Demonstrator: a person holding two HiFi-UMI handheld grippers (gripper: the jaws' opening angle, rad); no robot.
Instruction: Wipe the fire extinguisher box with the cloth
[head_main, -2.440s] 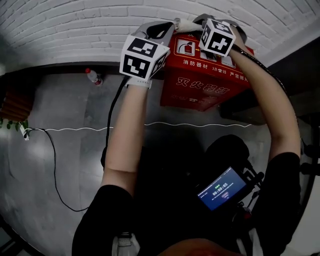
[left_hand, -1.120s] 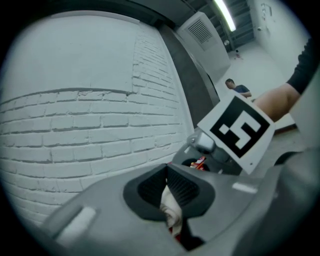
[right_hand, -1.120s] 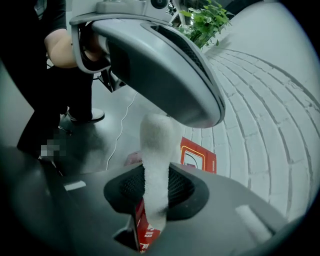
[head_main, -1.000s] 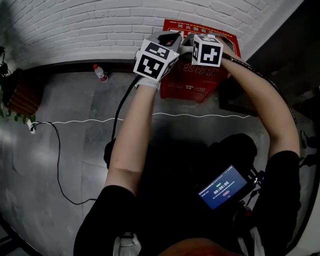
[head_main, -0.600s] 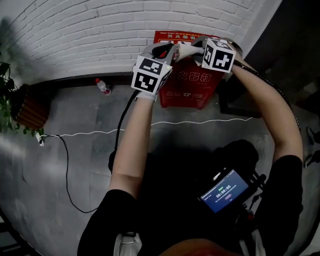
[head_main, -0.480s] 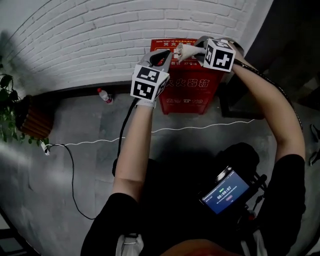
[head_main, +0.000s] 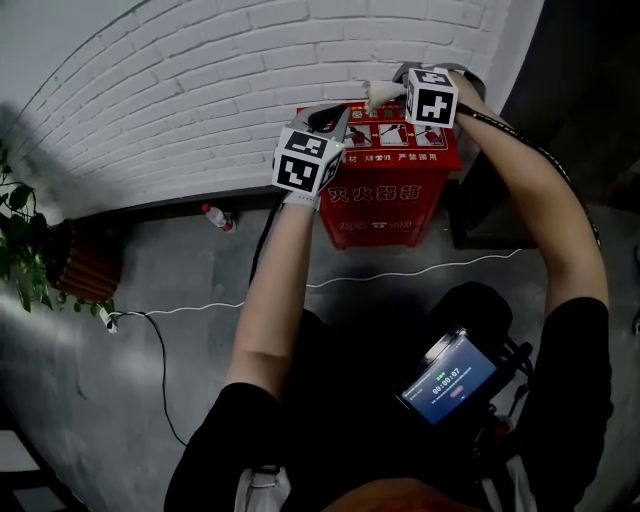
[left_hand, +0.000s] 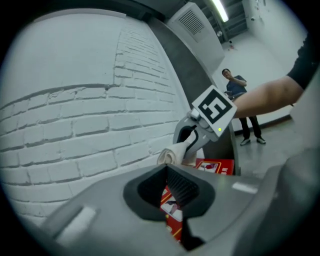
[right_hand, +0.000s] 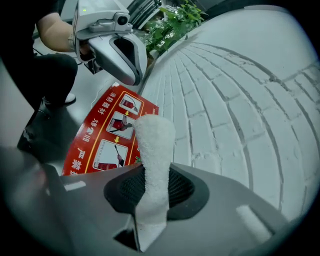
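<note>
The red fire extinguisher box (head_main: 385, 185) stands on the floor against a white brick wall. My right gripper (head_main: 397, 93) is shut on a white cloth (head_main: 379, 95), and holds it over the box's top back edge by the wall. In the right gripper view the cloth (right_hand: 155, 150) sticks up between the jaws, with the box's printed top (right_hand: 107, 135) below it. My left gripper (head_main: 328, 115) hovers at the box's top left corner, shut and holding nothing. In the left gripper view the box (left_hand: 215, 166) lies beyond the jaws.
A plastic bottle (head_main: 217, 216) stands on the floor by the wall. A plant (head_main: 20, 240) and a brown planter (head_main: 85, 265) are at the left. A white cable (head_main: 200, 305) crosses the floor. Dark furniture (head_main: 490, 215) stands right of the box. A person (left_hand: 240, 107) stands far off.
The head view has tilted up, and the box now shows whole and farther off. My right gripper has carried the cloth to the box's back top edge. My left gripper has kept beside it.
</note>
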